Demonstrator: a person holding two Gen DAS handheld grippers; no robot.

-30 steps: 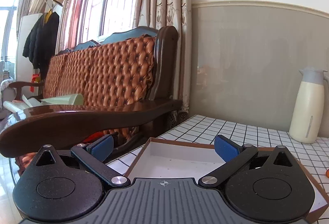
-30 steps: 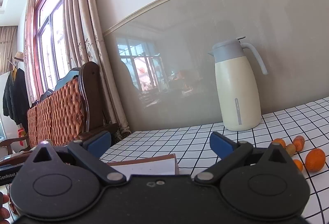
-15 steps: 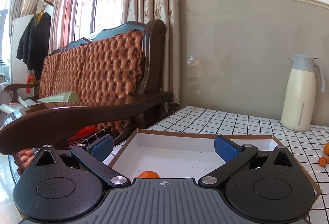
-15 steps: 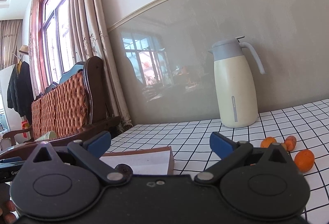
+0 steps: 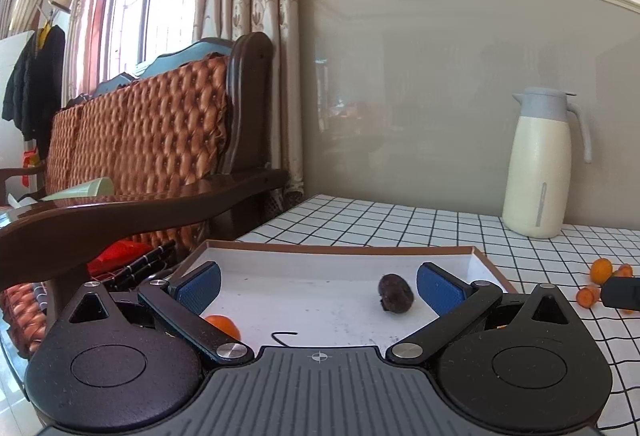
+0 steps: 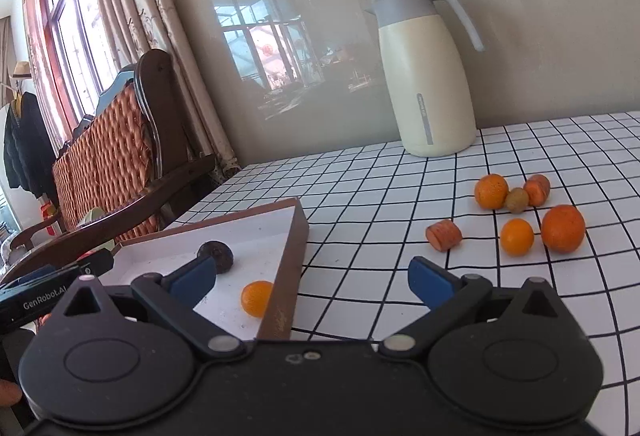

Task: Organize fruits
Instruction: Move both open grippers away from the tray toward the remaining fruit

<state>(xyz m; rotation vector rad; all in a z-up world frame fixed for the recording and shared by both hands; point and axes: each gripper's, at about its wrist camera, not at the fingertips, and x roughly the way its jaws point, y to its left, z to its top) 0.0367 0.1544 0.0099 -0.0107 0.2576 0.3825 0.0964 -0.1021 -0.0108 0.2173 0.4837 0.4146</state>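
A shallow brown box with a white inside (image 5: 328, 248) (image 6: 296, 236) lies on the checked table. In it are a dark round fruit (image 5: 396, 292) (image 6: 216, 254) and a small orange (image 5: 222, 326) (image 6: 257, 298). My left gripper (image 5: 318, 282) is open and empty over the box. My right gripper (image 6: 312, 276) is open and empty above the box's right edge. Loose on the table to the right lie several oranges (image 6: 562, 228), a kiwi (image 6: 516, 199) and carrot pieces (image 6: 443, 234); some show in the left wrist view (image 5: 600, 270).
A cream thermos jug (image 5: 538, 164) (image 6: 426, 72) stands at the back by the grey wall. A wooden sofa with orange tufted cushions (image 5: 140, 140) (image 6: 104, 156) stands left of the table. The other gripper's tip (image 5: 620, 292) shows at right.
Both grippers tilted down toward the table, so the box interior, its two fruits and the loose fruit pile came into view. Both stayed open.
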